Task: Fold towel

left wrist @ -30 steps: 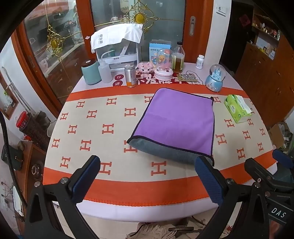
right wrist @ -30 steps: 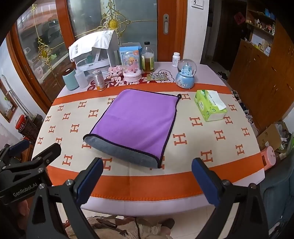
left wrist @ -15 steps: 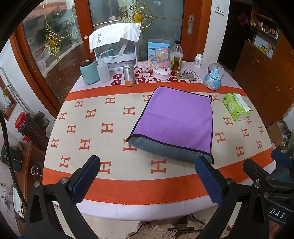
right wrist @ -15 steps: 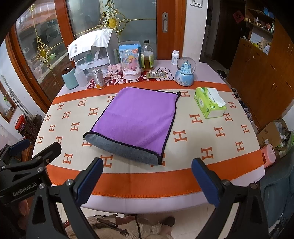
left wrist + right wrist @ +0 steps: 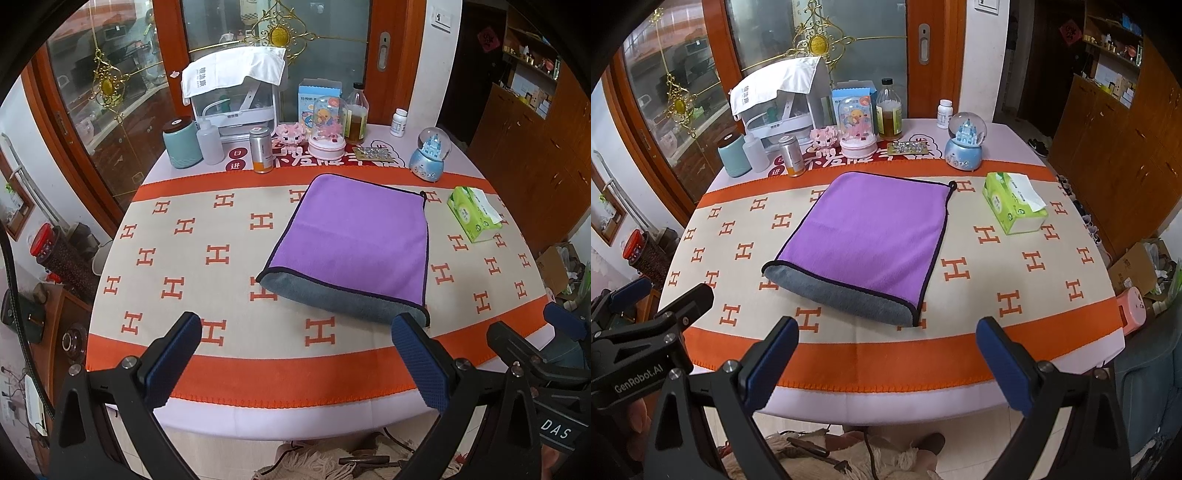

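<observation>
Pulling back from the table (image 5: 258, 380), both grippers, left (image 5: 295, 362) and right (image 5: 886, 362), hang wide open and empty; the towel (image 5: 871, 236) lies folded mid-table, looking smaller than a second ago, so folding seems finished.

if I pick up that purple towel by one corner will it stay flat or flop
Likely flop: the purple towel is soft cloth, already doubled with a rounded grey fold at its near edge. It probably unfolds if lifted by one layer. Its plush surface suggests the pads would not slip.
</observation>
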